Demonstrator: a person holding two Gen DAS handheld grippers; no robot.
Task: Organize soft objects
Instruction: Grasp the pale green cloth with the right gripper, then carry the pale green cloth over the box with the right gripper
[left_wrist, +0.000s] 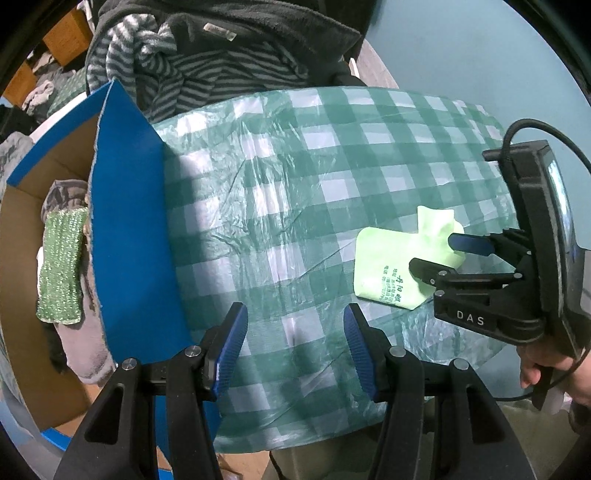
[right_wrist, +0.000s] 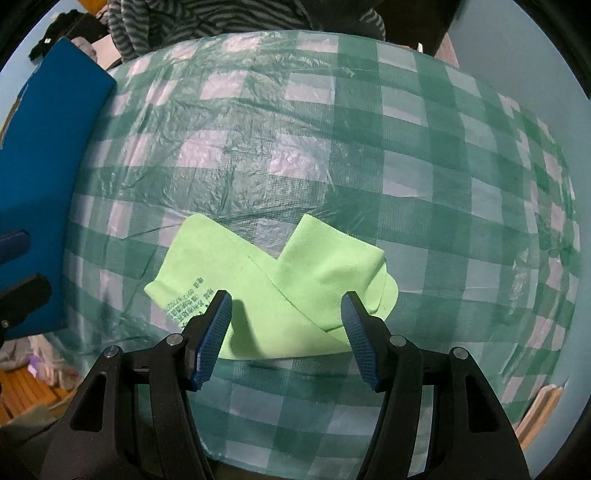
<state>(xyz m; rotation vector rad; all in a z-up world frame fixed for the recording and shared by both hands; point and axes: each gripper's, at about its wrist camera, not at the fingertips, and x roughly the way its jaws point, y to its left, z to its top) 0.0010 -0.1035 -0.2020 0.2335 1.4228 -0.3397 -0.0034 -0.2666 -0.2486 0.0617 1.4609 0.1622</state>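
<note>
A light green cloth (right_wrist: 284, 284) with dark printed text lies folded on the green checked tablecloth (right_wrist: 332, 147). My right gripper (right_wrist: 286, 314) is open just above it, one finger on each side of its near part. In the left wrist view the same cloth (left_wrist: 395, 266) lies at the right, with the right gripper (left_wrist: 436, 254) over it. My left gripper (left_wrist: 295, 325) is open and empty above the tablecloth (left_wrist: 295, 177), next to the blue-flapped cardboard box (left_wrist: 129, 229).
The box holds a sparkly green cloth (left_wrist: 61, 266) and grey fabrics (left_wrist: 92, 343). A pile of striped and dark clothes (left_wrist: 207, 62) lies beyond the table's far edge. The box's blue flap (right_wrist: 44, 155) shows at the left of the right wrist view.
</note>
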